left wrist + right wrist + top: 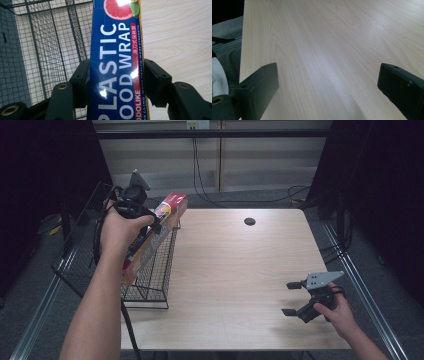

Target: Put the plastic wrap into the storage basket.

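Lengthwise, wrap box (116,62) along tool (116,82)

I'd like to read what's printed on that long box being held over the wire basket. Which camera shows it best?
The left gripper view: the plastic wrap box runs up between the left gripper's jaws, its lettering large and sharp. The high view shows the whole box slanting over the wire basket, its print too small to read. The right gripper view looks across bare table.

Wire basket (150,270) on wooden table (235,270)
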{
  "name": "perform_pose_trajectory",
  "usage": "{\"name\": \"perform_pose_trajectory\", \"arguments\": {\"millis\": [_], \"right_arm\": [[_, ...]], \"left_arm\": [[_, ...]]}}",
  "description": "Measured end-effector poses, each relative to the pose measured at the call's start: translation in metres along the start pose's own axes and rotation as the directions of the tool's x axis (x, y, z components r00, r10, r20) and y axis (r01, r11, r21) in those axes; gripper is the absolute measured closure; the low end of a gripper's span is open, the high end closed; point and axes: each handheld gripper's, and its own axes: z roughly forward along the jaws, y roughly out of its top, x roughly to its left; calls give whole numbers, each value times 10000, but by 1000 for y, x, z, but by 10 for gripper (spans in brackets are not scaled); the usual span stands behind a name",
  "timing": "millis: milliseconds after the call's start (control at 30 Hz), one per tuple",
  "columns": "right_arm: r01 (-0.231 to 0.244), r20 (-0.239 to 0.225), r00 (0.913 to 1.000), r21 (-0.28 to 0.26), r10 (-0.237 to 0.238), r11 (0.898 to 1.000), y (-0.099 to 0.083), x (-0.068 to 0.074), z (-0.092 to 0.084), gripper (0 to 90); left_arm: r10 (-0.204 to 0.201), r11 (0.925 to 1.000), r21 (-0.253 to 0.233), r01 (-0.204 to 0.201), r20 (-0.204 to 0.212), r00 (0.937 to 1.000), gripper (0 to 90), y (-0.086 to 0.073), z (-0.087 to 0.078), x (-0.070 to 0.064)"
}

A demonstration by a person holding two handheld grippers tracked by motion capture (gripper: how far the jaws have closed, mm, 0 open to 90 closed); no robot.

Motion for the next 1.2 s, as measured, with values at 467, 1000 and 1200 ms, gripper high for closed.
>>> {"name": "perform_pose_trajectory", "arguments": {"millis": [467, 1000, 1200], "right_arm": [[24, 83, 10000, -9, -24, 10000, 0, 0, 0, 31], [39, 97, 9999, -7, -39, 10000, 0, 0, 0, 31], [-22, 42, 10000, 33, 22, 10000, 0, 1, 1, 31]], "left_arm": [[-383, 9993, -5, 383, -234, 9990, 454, -5, -10, 17], [-803, 9968, -86, 799, -555, 9952, 454, -14, -23, 33], [-1033, 9946, -151, 1025, -676, 9924, 454, -17, -28, 41]]}}
